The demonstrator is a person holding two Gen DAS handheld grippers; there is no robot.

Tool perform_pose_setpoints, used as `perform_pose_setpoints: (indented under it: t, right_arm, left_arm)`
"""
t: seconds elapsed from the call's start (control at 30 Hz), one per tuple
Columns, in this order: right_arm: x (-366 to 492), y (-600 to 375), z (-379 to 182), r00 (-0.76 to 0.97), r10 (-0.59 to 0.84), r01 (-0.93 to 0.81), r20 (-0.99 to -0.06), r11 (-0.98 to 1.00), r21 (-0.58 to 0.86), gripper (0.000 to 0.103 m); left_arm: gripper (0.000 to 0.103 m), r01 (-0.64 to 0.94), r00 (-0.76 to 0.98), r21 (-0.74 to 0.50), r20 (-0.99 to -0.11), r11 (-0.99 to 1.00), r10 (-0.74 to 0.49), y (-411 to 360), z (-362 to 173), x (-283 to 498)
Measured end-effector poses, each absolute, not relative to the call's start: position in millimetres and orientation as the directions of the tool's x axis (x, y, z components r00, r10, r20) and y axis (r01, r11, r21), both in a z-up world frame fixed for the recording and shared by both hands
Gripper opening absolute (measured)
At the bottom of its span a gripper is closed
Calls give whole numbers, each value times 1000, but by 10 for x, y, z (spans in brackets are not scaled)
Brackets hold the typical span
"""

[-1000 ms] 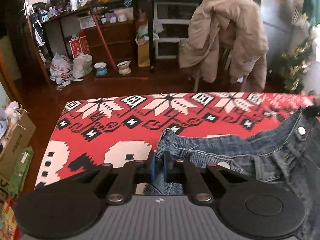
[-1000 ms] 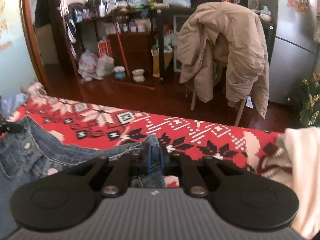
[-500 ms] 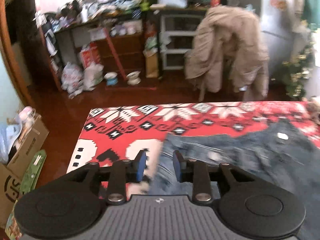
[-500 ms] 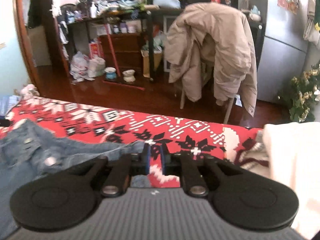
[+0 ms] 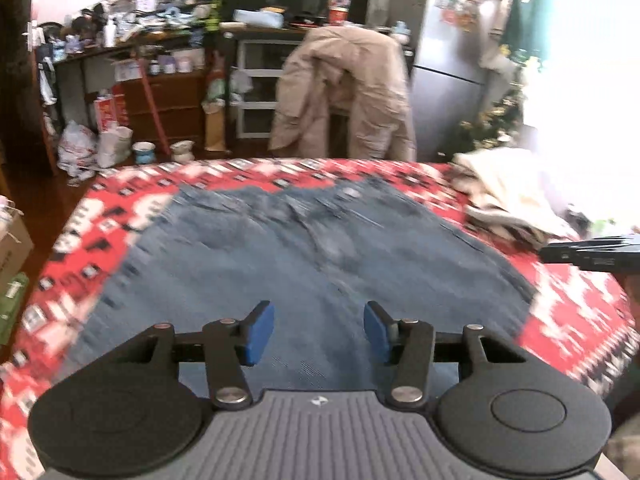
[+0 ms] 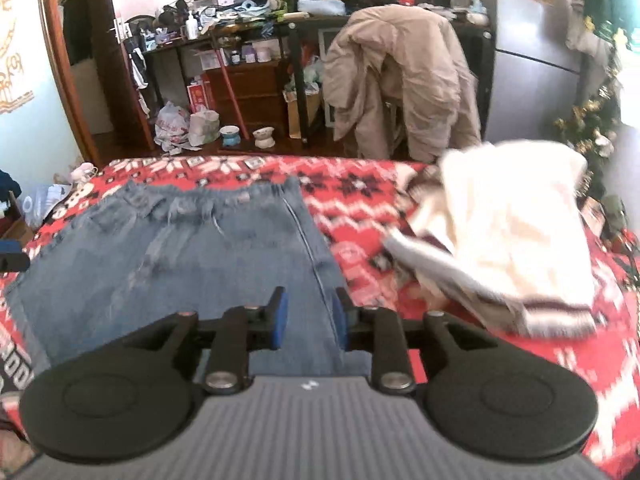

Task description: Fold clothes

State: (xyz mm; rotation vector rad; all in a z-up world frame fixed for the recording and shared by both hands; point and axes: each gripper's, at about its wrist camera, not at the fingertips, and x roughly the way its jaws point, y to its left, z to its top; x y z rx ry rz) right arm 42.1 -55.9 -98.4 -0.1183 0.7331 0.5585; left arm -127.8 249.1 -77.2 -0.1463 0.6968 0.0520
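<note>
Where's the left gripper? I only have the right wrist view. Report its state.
Observer: The left gripper is open wide, with nothing between its pads.
Operator: Tell me what's under it.
Observer: The jeans, spread on the blanket; the gripper is over their middle.
Operator: Give me what's off to its left.
Observer: Blanket shows left of the jeans, out to its edge. A cardboard box stands on the floor beyond.
</note>
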Motion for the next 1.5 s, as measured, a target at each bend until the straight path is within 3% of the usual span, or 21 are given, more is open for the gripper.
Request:
perform_pose_setpoints:
  t: [0.13,0.23,0.53,0.63,0.73,0.8,0.83,0.9,1.1,1.27,1.37,1.4,1.43,1.5]
  right_arm:
    - [244,-907,-1170,594,405,-497,-696,864,78,27]
    - [228,-1022,-1310,588,399,-497,-704,865,74,29]
    - [478,-887,-1612,565,429,-475,-705,868,148,40]
    - [521,-799,-1665,566,419,-478,-710,868,131,40]
    - [553,-744,-1703,574,409,-477,-710,871,116,40]
    - [571,-724,-1715,578,405,-472,-708,874,115,35]
    - [572,-712,-1717,580,403,-474,-708,874,109,32]
    - [546,-671,-1711,582,403,-497,-706,864,84,18]
    - [499,-727,-1623,615,375,-487,-694,872,40,10]
    - [501,-846,-1701,603,384,-474,-699,878,73,11]
    - [508,-863,-1718,607,379,-466,-699,882,74,16]
    - [517,-883,-1714,607,378,-459,-699,885,80,25]
    - [526,-922,-1697,609,380,-446,-696,890,96,28]
    - [532,-1009,-1646,620,380,-414,-686,902,125,29]
  left_arm:
    - [50,-39,765,-72,-644,997,-17,2144,-919,-1508]
    - [56,1,765,-28,-643,1000,-19,1932,-1021,-1598]
    - [55,72,775,121,-632,990,21,1520,-1292,-1556]
    - [39,79,778,167,-627,983,44,1456,-1368,-1526]
    - [38,80,776,216,-626,973,76,1435,-1430,-1535]
    - [23,80,775,249,-625,965,96,1421,-1472,-1541]
    - [4,81,774,265,-624,961,107,1414,-1493,-1544]
    - [5,81,773,297,-622,951,128,1401,-1535,-1550]
    - [4,133,771,398,-617,908,158,1300,-1683,-1670]
    - [5,170,774,457,-611,873,169,1208,-1792,-1777]
    - [11,128,749,364,-645,922,151,1328,-1706,-1674]
    - [11,112,740,330,-657,937,143,1374,-1675,-1645]
    - [13,109,739,310,-660,944,131,1395,-1646,-1675]
    - [23,103,738,271,-666,957,109,1438,-1587,-1734]
